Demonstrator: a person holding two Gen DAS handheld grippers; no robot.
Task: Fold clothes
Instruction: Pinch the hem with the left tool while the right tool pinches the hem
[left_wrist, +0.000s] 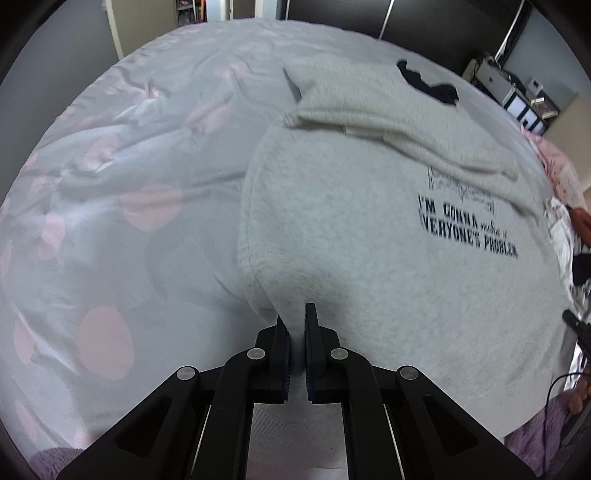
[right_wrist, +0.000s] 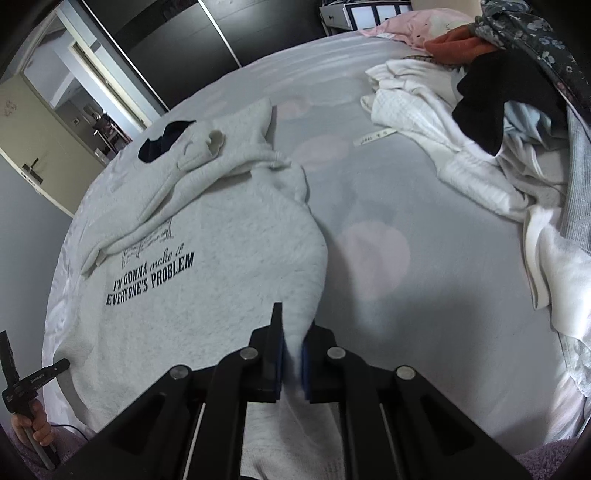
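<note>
A light grey sweatshirt (left_wrist: 388, 229) with dark printed lettering lies front up on the bed, both sleeves folded across its chest. My left gripper (left_wrist: 295, 317) is shut on the sweatshirt's bottom left corner, and the fabric rises in a ridge into the jaws. In the right wrist view the same sweatshirt (right_wrist: 207, 288) shows, and my right gripper (right_wrist: 293, 332) is shut on its bottom right corner. The left gripper also shows in the right wrist view (right_wrist: 22, 384) at the far left edge.
The bed sheet (left_wrist: 122, 221) is pale grey with pink spots. A pile of unfolded clothes (right_wrist: 491, 122), white, black, orange and floral, lies at the right. Dark wardrobe doors (right_wrist: 177, 40) and a doorway stand behind the bed.
</note>
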